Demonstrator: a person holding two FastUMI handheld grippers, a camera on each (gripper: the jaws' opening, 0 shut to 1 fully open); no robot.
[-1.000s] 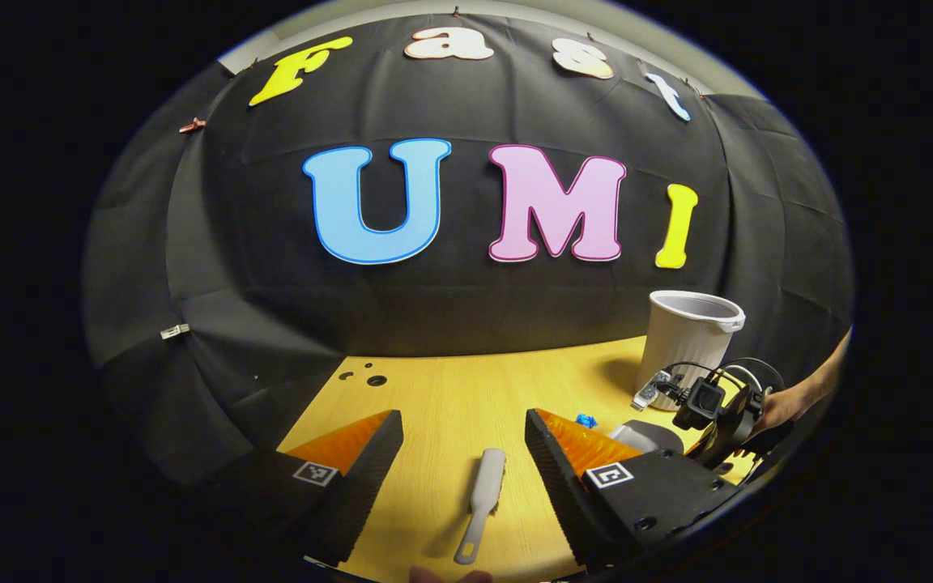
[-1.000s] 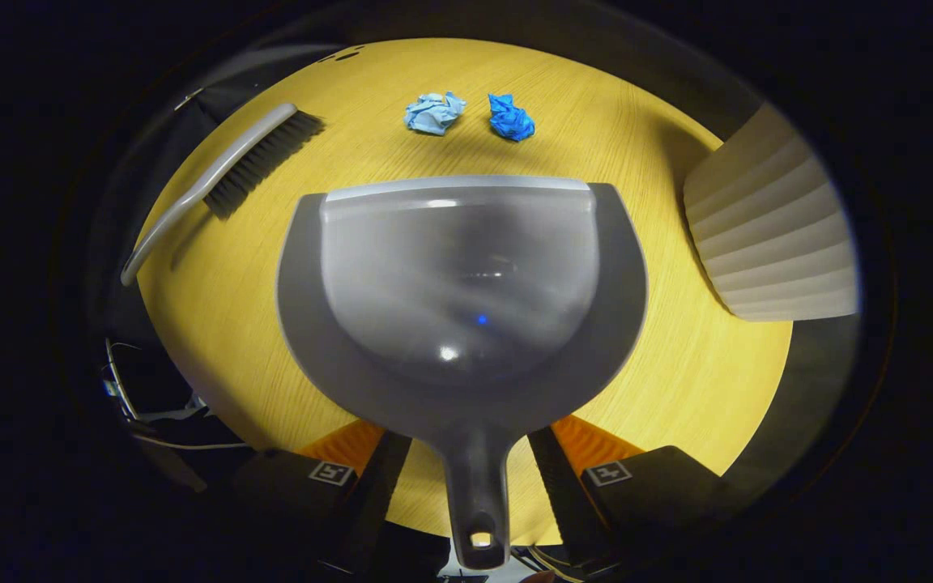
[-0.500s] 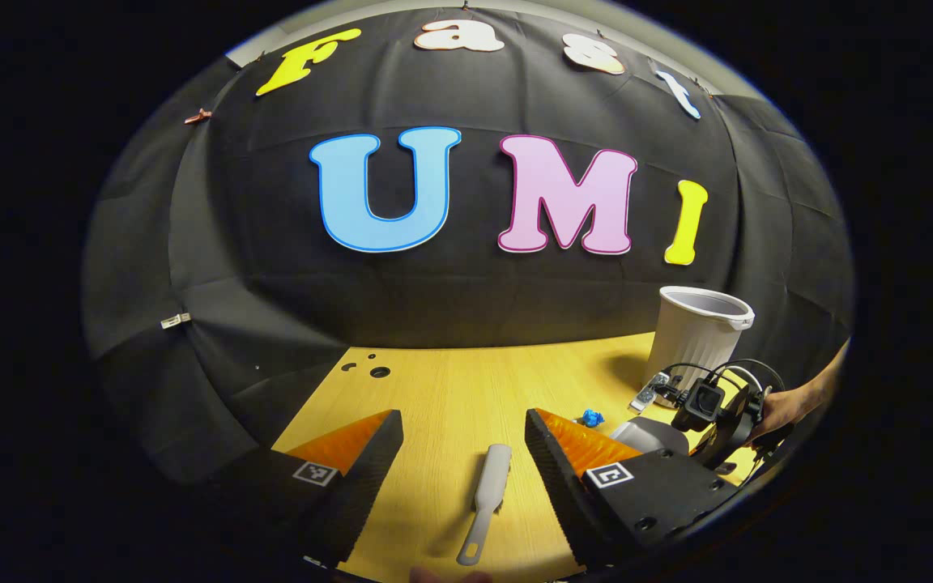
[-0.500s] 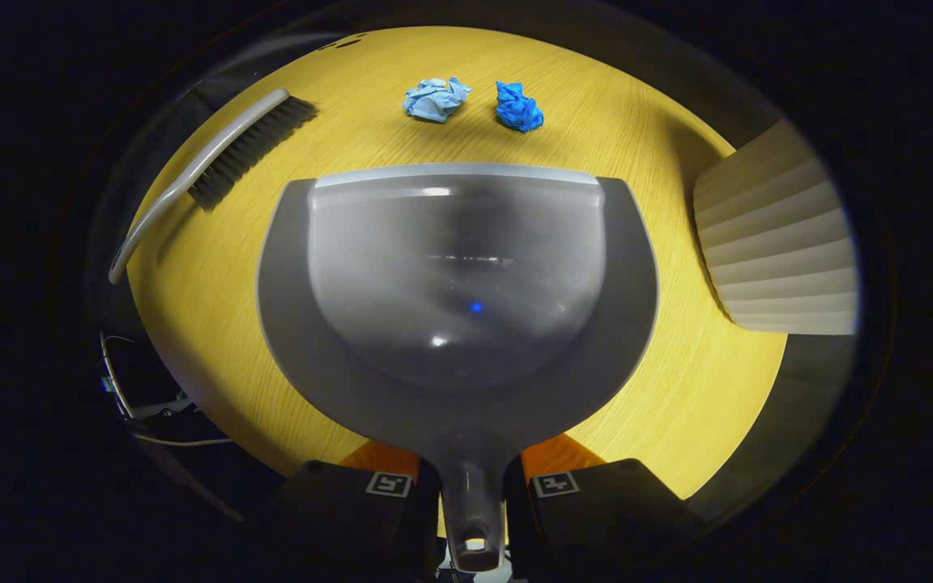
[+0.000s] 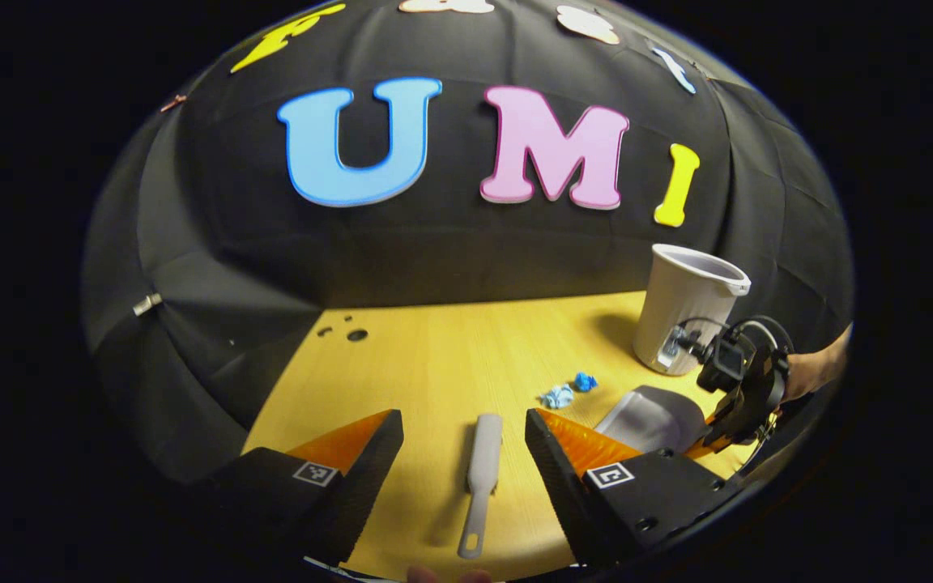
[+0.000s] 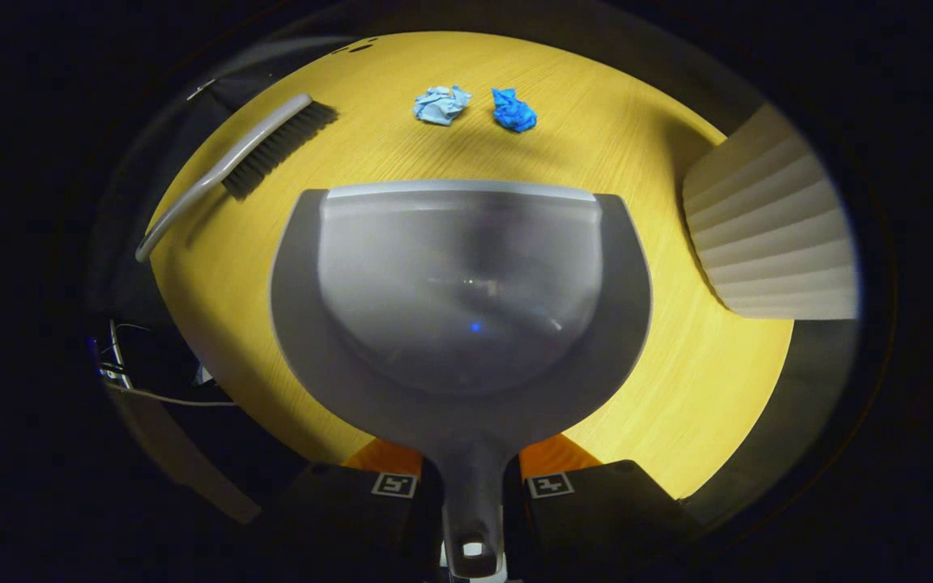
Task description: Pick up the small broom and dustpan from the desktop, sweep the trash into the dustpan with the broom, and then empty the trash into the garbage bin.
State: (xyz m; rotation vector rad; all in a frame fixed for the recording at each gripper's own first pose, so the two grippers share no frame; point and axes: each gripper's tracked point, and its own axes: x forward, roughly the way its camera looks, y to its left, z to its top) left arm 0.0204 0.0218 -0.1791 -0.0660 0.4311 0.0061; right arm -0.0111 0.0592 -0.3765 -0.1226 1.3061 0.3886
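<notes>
The right gripper point(image 6: 470, 494) is clamped on the dustpan point(image 6: 460, 300) handle. The left gripper point(image 5: 464, 453) gapes wide, the broom point(image 5: 481, 470) lying between its fingers. It probably hovers above; closing early would knock the broom askew.

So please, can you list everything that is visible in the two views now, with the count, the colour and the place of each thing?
Broom: one, light grey with dark bristles, lying on the desktop between the open fingers of the left claw.
Dustpan: one, grey, its handle clamped in the right claw.
Paper balls: two, pale blue and bright blue, side by side on the desktop beyond the dustpan's front edge.
Garbage bin: one, white, standing at the desktop's far right.
Desktop: one, yellow wood.
Left claw: one, open over the broom.
Right claw: one, shut on the dustpan handle.
Hand: one, holding the right claw.
</notes>
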